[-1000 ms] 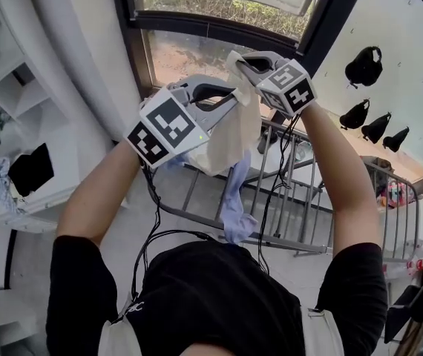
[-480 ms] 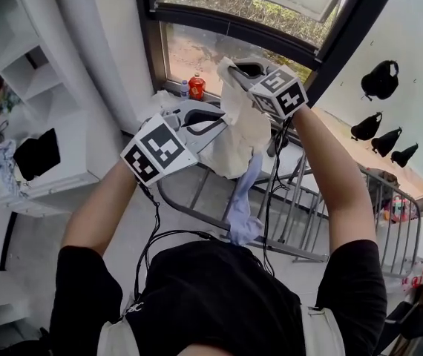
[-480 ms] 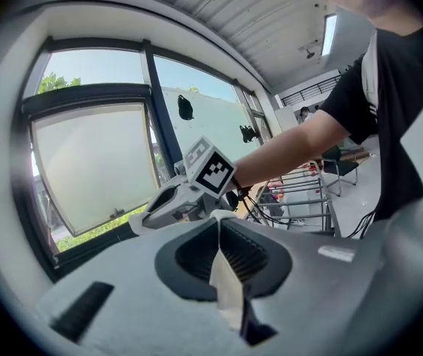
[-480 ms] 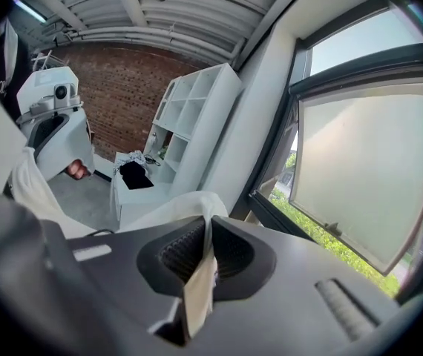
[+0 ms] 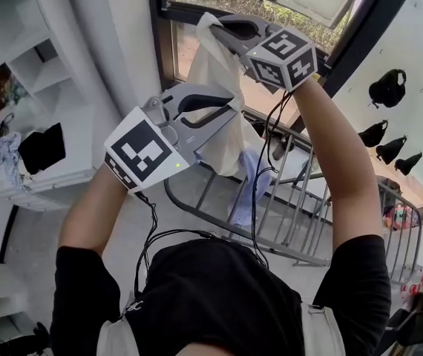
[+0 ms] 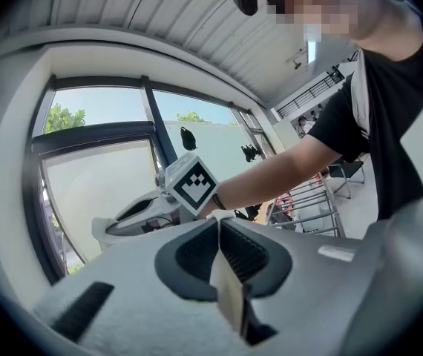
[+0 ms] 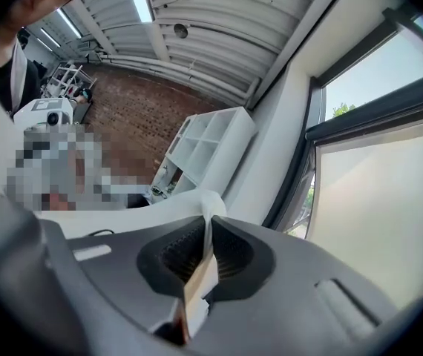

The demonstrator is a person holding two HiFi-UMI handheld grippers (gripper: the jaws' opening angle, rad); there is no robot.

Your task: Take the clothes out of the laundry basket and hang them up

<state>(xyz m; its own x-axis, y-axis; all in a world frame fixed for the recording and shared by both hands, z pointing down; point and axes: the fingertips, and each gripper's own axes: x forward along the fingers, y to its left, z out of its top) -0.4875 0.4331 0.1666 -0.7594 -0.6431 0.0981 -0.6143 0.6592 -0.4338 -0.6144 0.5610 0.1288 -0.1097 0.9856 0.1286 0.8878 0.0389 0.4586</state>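
Our left gripper [image 5: 230, 116] was clamped on one edge of the soft cream fabric garment [image 5: 223, 87], which hung between both grippers above the grey metal drying rack [image 5: 300, 221]. Our right gripper [image 5: 213, 30] pinched its upper corner. We judged it light and limp, possibly a shirt, so gripping the edges should keep it spread.

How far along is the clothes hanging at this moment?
Done: a blue cloth hangs on the rack. In hand: a cream cloth, pinched by both the left tool and the right tool, is held up above the rack. Left: laying it over a bar. The basket is out of view, so what remains in it cannot be told.
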